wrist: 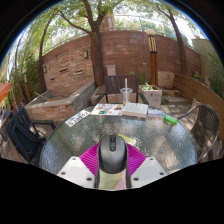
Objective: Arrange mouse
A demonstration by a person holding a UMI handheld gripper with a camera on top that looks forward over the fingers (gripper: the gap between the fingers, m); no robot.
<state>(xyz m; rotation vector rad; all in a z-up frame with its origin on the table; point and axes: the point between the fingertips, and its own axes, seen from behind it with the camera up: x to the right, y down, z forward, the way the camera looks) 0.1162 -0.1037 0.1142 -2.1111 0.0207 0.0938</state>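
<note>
A dark grey computer mouse (112, 150) sits between my two fingers, its nose pointing away from me. The magenta pads (92, 160) press against both of its sides with no gap showing. My gripper (112, 158) is shut on the mouse and holds it over the near part of a round, grey speckled table (70, 150). The mouse's rear end is hidden between the fingers.
Magazines or booklets (108, 110) lie along the table's far side, with a white cup (127, 95) and a white planter box (152, 96) behind them. A dark chair (22, 130) stands at the left and another (205, 125) at the right. A brick wall and a tree lie beyond.
</note>
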